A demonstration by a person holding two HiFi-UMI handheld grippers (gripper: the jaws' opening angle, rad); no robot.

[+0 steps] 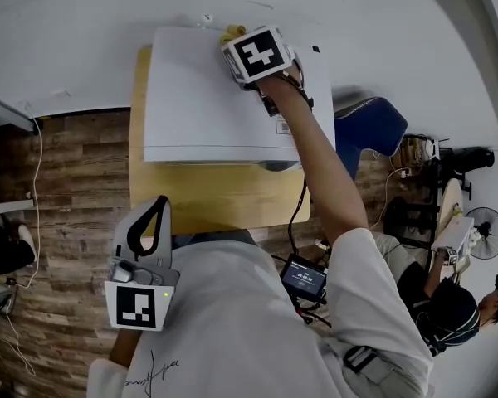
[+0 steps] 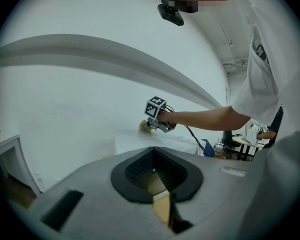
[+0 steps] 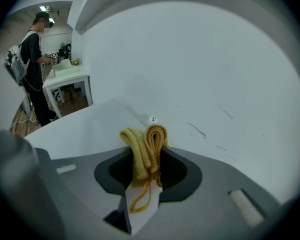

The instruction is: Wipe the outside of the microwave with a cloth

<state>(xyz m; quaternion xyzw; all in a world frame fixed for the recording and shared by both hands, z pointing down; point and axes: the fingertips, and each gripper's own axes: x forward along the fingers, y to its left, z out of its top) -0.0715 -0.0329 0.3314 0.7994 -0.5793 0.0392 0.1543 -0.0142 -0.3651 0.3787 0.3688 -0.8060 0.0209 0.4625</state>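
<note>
The white microwave (image 1: 203,98) stands on a wooden table (image 1: 216,199) against the white wall. My right gripper (image 1: 235,41) reaches over its top to the back edge, shut on a folded yellow cloth (image 1: 229,33). In the right gripper view the cloth (image 3: 147,139) bulges out past the jaws of the right gripper (image 3: 144,179), over the microwave top (image 3: 85,134) close to the wall. My left gripper (image 1: 158,206) hangs back near my body, at the table's front edge, shut and holding nothing. The left gripper view shows the left gripper (image 2: 162,196), with the microwave (image 2: 155,144) and the right gripper (image 2: 151,126) far ahead.
A blue chair (image 1: 373,127) stands right of the table. Further right are a fan (image 1: 485,230) and a seated person (image 1: 448,305). A cable (image 1: 37,189) runs down the floor at left. Another person (image 3: 32,59) stands by a white table (image 3: 65,76).
</note>
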